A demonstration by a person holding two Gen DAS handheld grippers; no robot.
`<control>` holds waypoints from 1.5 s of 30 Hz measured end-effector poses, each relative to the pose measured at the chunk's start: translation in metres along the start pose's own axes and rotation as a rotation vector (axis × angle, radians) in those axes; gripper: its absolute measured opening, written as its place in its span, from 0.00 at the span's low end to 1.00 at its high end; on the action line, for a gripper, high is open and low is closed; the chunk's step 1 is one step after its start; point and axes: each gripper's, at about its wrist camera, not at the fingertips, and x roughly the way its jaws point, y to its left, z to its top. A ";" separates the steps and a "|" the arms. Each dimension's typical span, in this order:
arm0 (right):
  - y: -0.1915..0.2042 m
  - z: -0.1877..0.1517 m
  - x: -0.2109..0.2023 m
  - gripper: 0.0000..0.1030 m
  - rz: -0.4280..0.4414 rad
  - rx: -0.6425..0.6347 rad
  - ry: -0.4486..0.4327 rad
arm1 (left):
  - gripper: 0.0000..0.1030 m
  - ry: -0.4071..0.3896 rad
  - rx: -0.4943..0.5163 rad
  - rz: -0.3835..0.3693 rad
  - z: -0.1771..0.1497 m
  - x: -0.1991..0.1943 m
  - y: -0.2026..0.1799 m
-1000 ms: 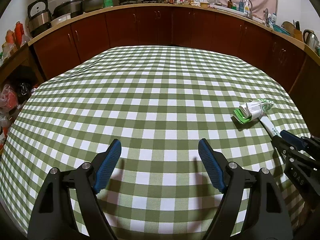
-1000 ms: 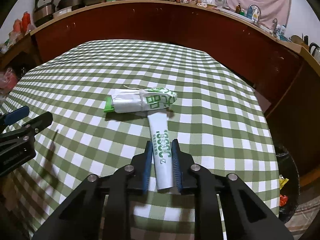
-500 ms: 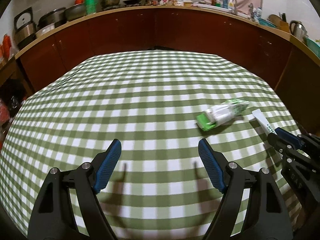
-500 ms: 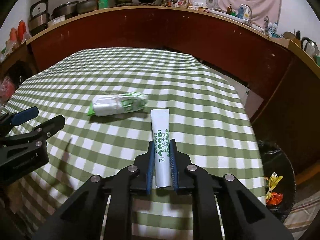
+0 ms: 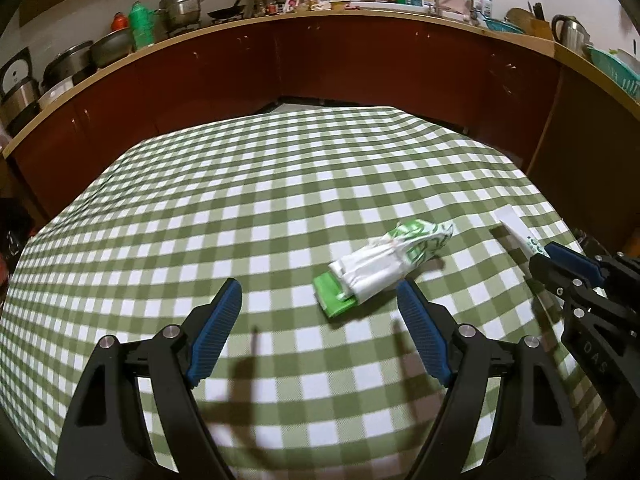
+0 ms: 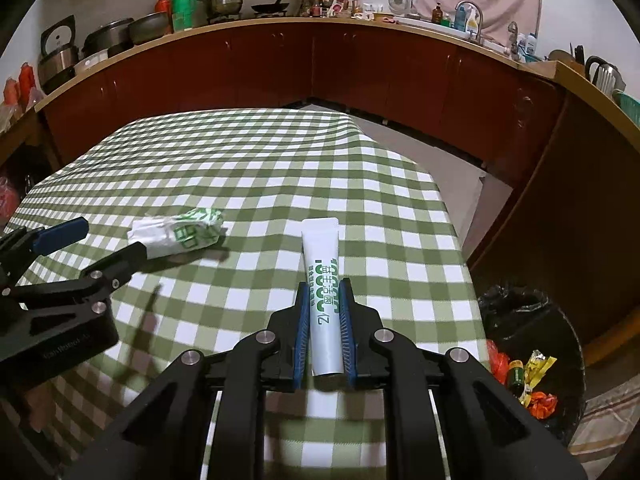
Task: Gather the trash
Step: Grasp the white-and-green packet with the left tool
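A white tube with green print is clamped between the blue pads of my right gripper, which is shut on it and holds it above the checked tablecloth near the table's right edge. In the left wrist view the tube sticks out of the right gripper at far right. A crumpled white and green wrapper lies on the cloth. My left gripper is open, and the wrapper's green end lies just beyond its fingertips. The right wrist view shows the wrapper beside the left gripper.
A black-lined trash bin with several coloured wrappers inside stands on the floor below the table's right edge. Dark red cabinets under a cluttered counter run around the far side. A strip of floor separates the table from the cabinets.
My left gripper has swung right, so the wrapper now lies in front of its open fingers. My right gripper has carried the tube rightward, and the trash bin has come into view.
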 end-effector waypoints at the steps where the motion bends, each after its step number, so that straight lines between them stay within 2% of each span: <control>1: 0.000 0.002 0.002 0.15 0.000 -0.001 0.001 | 0.76 -0.001 0.006 -0.001 0.002 0.003 -0.003; 17: -0.006 0.012 0.018 0.15 0.017 0.004 0.024 | 0.76 0.024 0.071 -0.067 0.012 0.030 -0.013; 20: -0.006 0.012 0.019 0.15 0.017 0.004 0.025 | 0.67 0.039 0.068 -0.096 0.011 0.033 -0.014; 22: -0.005 0.012 0.020 0.15 0.018 0.005 0.027 | 0.57 0.053 0.066 -0.115 0.011 0.036 -0.016; 25: -0.005 0.012 0.021 0.15 0.019 0.006 0.028 | 0.50 0.061 0.060 -0.135 0.011 0.038 -0.017; 30: -0.006 0.011 0.021 0.15 0.024 0.009 0.027 | 0.43 0.065 0.056 -0.138 0.010 0.037 -0.017; 31: -0.006 0.011 0.021 0.15 0.024 0.009 0.026 | 0.33 0.064 0.051 -0.138 0.010 0.036 -0.017; 33: -0.006 0.010 0.021 0.15 0.026 0.010 0.027 | 0.29 0.068 0.048 -0.135 0.009 0.033 -0.017; 36: -0.006 0.010 0.021 0.15 0.029 0.011 0.027 | 0.31 0.069 0.043 -0.130 0.006 0.030 -0.017; 38: -0.006 0.010 0.021 0.15 0.029 0.011 0.027 | 0.41 0.072 0.037 -0.131 0.004 0.028 -0.015; 39: -0.006 0.010 0.021 0.15 0.029 0.012 0.027 | 0.51 0.071 0.029 -0.133 0.004 0.026 -0.014; 40: -0.007 0.010 0.021 0.15 0.031 0.013 0.027 | 0.53 0.065 0.021 -0.133 0.004 0.024 -0.013; 45: -0.009 0.010 0.022 0.15 0.029 0.012 0.026 | 0.57 0.043 0.021 -0.125 0.009 0.021 -0.013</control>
